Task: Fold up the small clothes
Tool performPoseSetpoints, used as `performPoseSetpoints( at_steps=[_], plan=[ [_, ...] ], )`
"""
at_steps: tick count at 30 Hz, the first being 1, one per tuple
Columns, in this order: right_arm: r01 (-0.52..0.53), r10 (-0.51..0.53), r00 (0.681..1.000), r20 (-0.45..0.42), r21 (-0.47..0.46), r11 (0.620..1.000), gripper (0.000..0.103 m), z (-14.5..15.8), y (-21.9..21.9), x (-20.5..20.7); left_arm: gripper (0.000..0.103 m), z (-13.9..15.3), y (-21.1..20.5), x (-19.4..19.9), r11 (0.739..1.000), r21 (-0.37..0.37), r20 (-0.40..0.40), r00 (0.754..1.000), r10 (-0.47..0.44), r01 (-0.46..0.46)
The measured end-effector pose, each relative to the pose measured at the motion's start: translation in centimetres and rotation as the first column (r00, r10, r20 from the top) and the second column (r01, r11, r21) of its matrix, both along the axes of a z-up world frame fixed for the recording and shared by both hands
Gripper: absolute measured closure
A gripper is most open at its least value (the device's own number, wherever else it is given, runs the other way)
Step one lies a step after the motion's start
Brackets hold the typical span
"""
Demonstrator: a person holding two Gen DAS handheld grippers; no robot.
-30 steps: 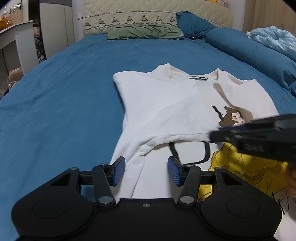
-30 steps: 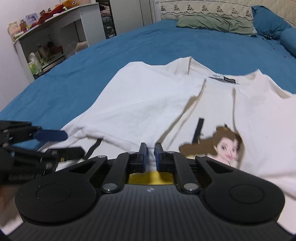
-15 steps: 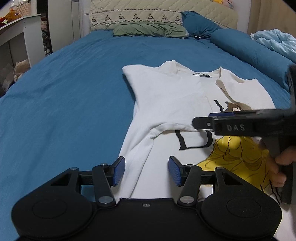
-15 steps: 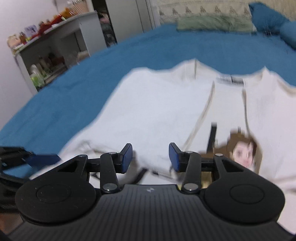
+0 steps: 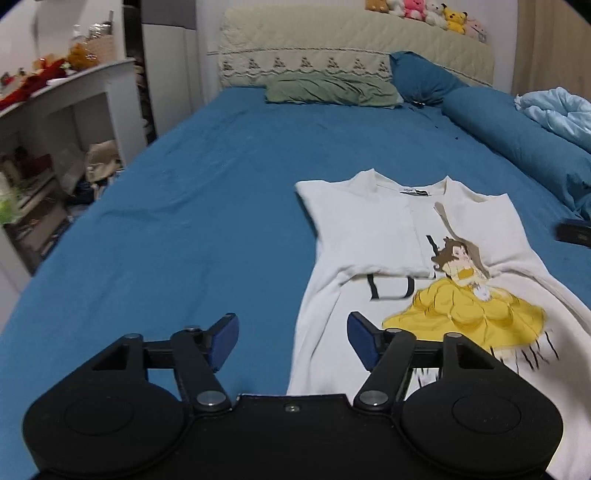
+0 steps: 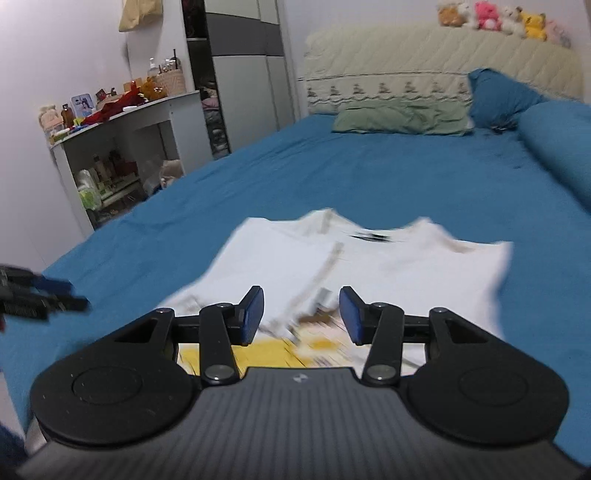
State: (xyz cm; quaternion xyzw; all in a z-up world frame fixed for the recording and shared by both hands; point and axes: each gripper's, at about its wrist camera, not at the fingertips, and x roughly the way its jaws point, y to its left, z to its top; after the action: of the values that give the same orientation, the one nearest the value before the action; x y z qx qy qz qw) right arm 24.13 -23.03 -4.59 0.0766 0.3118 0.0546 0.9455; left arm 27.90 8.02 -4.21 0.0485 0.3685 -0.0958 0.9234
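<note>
1. White T-shirt (image 5: pixel 373 236) with princess print (image 5: pixel 469 295): flat on blue bedsheet (image 5: pixel 184 221), collar toward headboard (image 5: pixel 354 62); left sleeve side folded inward over chest, covering part of black lettering (only a "D" legible).
2. Same T-shirt (image 6: pixel 288 258) in right wrist view: smeared by motion blur, print reduced to yellow and brown streaks, lower hem hidden behind gripper body.
3. Left gripper (image 5: pixel 292 341): jaws spread wide, nothing held; hovering above shirt's left edge, right pad over fabric, left pad over sheet.
4. Right gripper (image 6: pixel 301 314): jaws wide apart, empty, above print area.
5. Left gripper tips (image 6: pixel 55 295) in right wrist view: at frame edge, blurred, mostly cut off.
6. Green pillow (image 5: pixel 332 88), blue pillows (image 5: pixel 424 77), plush toys (image 5: pixel 424 13) on headboard.
7. Dark object (image 5: pixel 574 232) at right edge: cropped, unidentifiable.
</note>
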Motion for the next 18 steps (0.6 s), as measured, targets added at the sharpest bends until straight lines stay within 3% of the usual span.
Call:
performPoseSetpoints(
  at_steps=[5, 10, 18],
  plan=[
    [0.059, -0.063, 0.995, -0.073, -0.057, 0.997, 0.042, 1.7, -3.6, -9.0, 0.032, 0.2, 1.2, -5.1, 0.999, 0.015, -0.076, 0.997, 0.031, -0.03],
    [0.089, -0.112, 0.977, -0.184, -0.131, 0.987, 0.039, 1.1, -4.8, -17.4, 0.032, -2.2, 2.0, -10.3, 0.999, 0.026, -0.184, 0.982, 0.047, -0.043],
    [0.15, -0.202, 0.888, -0.414, -0.155, 0.976, 0.039, -3.1, -5.3, -26.3, 0.033, -5.8, 3.3, -14.2, 0.996, 0.075, -0.277, 0.959, 0.068, -0.049]
  ],
)
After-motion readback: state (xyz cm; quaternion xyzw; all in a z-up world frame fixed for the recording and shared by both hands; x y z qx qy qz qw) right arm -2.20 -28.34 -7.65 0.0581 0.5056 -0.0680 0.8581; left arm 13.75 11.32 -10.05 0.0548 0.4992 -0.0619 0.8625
